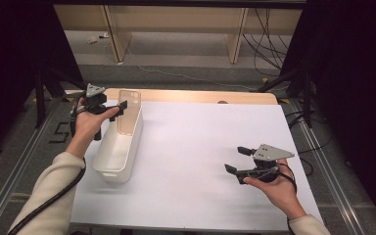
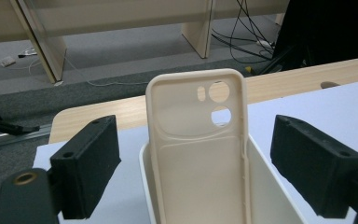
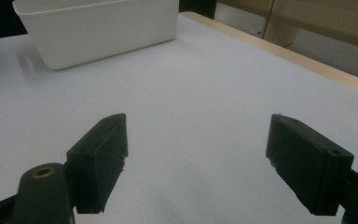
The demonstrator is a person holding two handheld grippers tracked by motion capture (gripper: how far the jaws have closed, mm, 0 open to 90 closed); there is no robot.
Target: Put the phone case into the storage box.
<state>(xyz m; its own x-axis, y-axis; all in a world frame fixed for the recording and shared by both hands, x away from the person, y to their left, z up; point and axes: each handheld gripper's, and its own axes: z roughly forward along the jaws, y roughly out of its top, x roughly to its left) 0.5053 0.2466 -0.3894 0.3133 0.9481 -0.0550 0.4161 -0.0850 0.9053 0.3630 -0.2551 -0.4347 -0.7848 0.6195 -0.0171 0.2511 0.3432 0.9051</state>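
We see the cream phone case [image 2: 196, 154] standing upright in the far end of the white bin [image 1: 119, 149], leaning on its end wall, camera cut-outs at the top; the bin sits at the left side of the bench [image 1: 191, 147]; our left hand-held gripper [image 2: 196, 163] brackets the case with jaws spread wide, touching nothing, so we judge the case already placed and only the withdrawal left; our right hand-held gripper [image 1: 239, 159] hovers well apart over bare white bench, jaws likewise wide and empty.
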